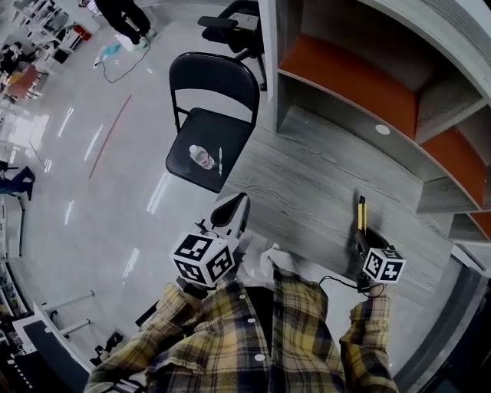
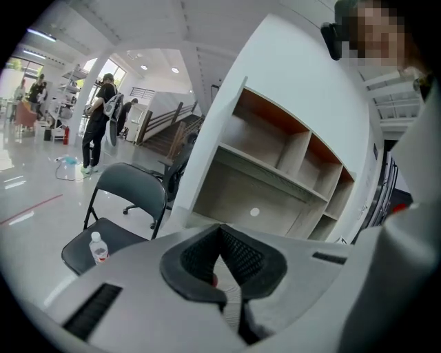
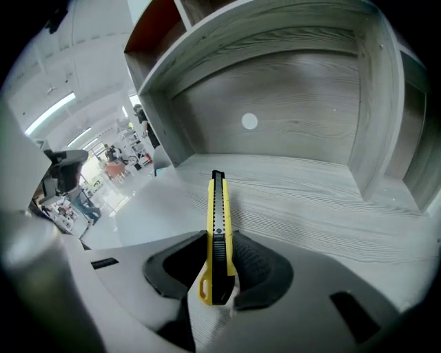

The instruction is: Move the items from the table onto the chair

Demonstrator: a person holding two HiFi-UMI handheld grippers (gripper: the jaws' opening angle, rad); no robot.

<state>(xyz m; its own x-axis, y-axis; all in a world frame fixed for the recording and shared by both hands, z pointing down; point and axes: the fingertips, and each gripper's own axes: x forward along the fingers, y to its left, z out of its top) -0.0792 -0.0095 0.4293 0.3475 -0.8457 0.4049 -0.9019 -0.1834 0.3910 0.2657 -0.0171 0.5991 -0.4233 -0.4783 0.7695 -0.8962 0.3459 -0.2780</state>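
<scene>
A black folding chair (image 1: 230, 84) stands past the table's left end. On its seat lie a small water bottle (image 1: 202, 157) and a thin white pen-like item (image 1: 220, 161). My left gripper (image 1: 234, 209) hovers at the grey wooden table's (image 1: 307, 176) left edge near the chair, shut with nothing between its jaws. In the left gripper view, that gripper (image 2: 222, 258) faces the chair (image 2: 127, 189) and the bottle (image 2: 98, 247). My right gripper (image 1: 360, 234) is shut on a yellow and black utility knife (image 1: 361, 213), lifted above the table. In the right gripper view the knife (image 3: 218, 227) sticks forward out of the gripper (image 3: 219, 265).
A shelf unit with orange-backed compartments (image 1: 360, 84) rises along the table's far side. A black office chair (image 1: 234, 31) stands behind the folding chair. People stand far off on the glossy floor (image 1: 126, 19). Racks and gear line the left edge of the room.
</scene>
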